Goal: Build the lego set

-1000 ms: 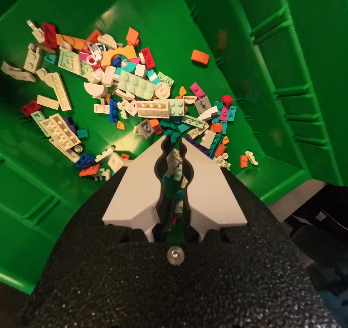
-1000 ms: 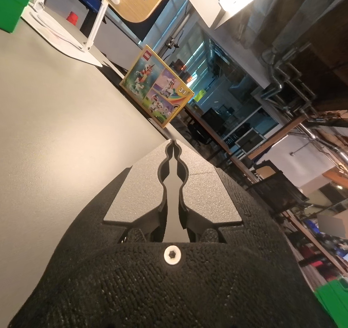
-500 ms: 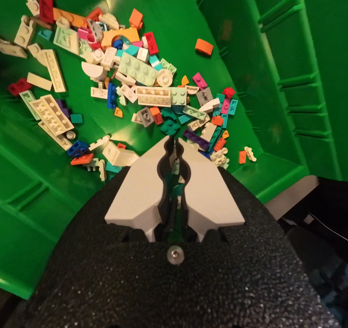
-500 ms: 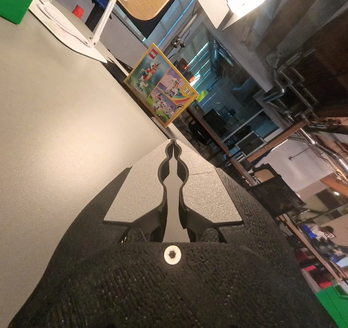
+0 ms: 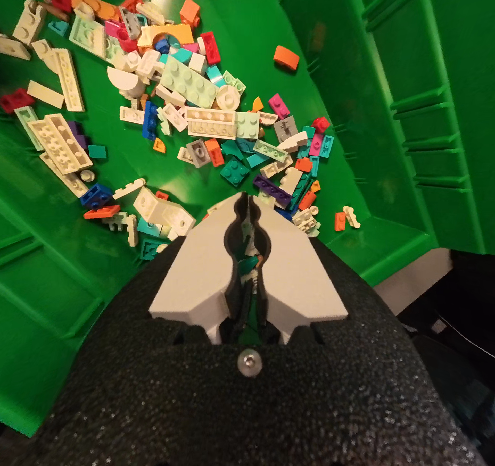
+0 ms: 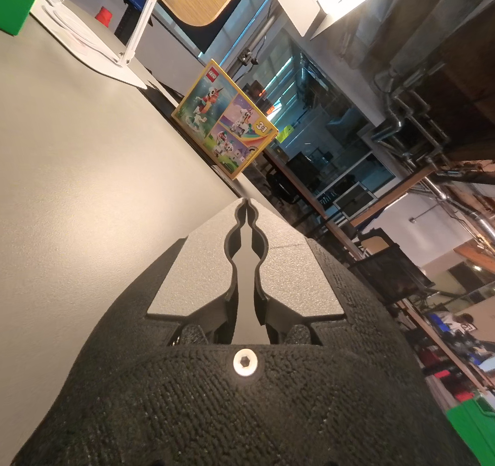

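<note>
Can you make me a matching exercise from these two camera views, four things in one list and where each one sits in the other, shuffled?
Things:
1. orange curved piece
2. set box
3. dark teal square plate
4. right gripper

Places:
A. standing at the far edge of the grey table
B. alone on the green bin floor, apart from the pile
C. over the bare table, shut and empty
D. just beyond the left gripper tips

Pairs: 1-B, 2-A, 3-D, 4-C

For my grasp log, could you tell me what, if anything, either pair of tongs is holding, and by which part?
Nothing is held. The left tongs are shut above the loose bricks in the green bin; the right tongs are shut over the bare table.
</note>
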`<state>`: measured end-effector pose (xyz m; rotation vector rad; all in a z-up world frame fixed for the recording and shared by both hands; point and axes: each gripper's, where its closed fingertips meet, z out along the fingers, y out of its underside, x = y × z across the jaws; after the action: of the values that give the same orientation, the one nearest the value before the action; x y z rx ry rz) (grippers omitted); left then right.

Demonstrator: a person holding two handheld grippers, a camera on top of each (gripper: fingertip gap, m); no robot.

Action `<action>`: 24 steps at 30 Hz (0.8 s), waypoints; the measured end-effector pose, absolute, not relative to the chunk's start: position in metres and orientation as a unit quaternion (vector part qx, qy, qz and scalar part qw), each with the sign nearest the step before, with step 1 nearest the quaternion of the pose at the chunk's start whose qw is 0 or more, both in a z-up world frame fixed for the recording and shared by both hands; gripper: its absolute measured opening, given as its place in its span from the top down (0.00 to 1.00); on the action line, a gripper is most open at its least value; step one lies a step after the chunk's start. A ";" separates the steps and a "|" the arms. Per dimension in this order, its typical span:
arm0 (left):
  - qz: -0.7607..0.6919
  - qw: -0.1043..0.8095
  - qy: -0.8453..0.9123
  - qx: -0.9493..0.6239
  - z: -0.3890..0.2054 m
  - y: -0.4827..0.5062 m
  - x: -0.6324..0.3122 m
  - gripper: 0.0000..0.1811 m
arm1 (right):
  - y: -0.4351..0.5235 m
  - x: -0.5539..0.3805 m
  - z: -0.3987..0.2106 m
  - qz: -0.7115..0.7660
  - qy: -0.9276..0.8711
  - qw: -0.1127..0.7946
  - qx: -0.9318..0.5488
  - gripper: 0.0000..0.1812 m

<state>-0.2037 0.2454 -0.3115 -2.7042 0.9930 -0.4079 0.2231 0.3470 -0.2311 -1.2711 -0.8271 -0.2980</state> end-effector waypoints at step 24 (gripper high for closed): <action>-0.063 0.197 0.313 -0.927 -0.271 0.265 -0.249 1.00 | 0.348 0.225 -0.229 -0.153 -0.370 0.719 -0.568 1.00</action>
<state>-0.2486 0.2650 -0.2707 -2.5950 0.8765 -0.1763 0.2248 0.3481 -0.2291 -1.2563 -0.8173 -0.3384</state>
